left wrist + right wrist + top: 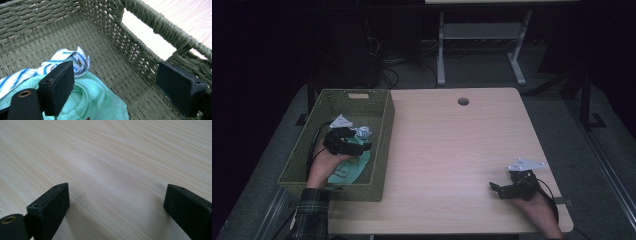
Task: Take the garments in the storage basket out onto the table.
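Note:
A green woven basket (382, 145) stands on the left part of the wooden table (452, 150). Inside it lie a mint green cloth (349, 167) (97, 100) and a white cloth with blue stripes (362, 132) (72, 58). My left gripper (362, 145) (116, 85) hangs inside the basket just above the cloths, jaws wide apart with nothing between them. My right gripper (495, 188) (117, 205) rests low over the bare table near the front right corner, open and empty.
The basket's wall with a handle slot (150, 37) rises close to my left gripper's right jaw. A round cable hole (463, 101) sits near the table's far edge. Beyond the table stand a white desk frame (482, 45) and cables on a dark floor.

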Demonstrator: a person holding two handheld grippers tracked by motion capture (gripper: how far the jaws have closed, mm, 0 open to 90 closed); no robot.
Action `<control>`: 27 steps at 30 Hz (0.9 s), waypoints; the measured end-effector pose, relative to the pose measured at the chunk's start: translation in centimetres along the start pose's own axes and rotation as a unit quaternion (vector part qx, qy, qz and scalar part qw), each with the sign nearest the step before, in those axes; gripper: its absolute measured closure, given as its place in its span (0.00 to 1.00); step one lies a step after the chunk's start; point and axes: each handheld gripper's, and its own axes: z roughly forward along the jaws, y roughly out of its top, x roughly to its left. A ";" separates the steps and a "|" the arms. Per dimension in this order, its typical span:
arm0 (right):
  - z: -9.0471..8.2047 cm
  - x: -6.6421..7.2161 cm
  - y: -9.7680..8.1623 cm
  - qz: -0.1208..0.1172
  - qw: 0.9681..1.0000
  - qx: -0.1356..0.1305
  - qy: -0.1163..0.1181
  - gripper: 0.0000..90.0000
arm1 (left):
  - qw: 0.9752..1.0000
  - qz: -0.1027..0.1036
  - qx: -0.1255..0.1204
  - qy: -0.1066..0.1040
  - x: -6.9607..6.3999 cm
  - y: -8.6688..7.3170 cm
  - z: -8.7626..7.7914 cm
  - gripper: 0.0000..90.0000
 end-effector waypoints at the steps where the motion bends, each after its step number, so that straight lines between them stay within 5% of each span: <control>1: 0.0 0.0 0.0 0.000 1.000 0.000 0.000 0.07 | 1.000 -0.002 0.001 0.000 0.0 -0.1 0.1 0.16; 21: 0.0 0.0 0.0 0.000 1.000 0.000 0.000 0.07 | 0.997 -0.025 0.075 0.026 0.5 -1.1 1.1 0.22; 27: 0.0 0.0 0.0 0.000 1.000 0.000 0.000 0.07 | 0.995 -0.040 0.094 0.018 0.6 -1.4 1.2 0.28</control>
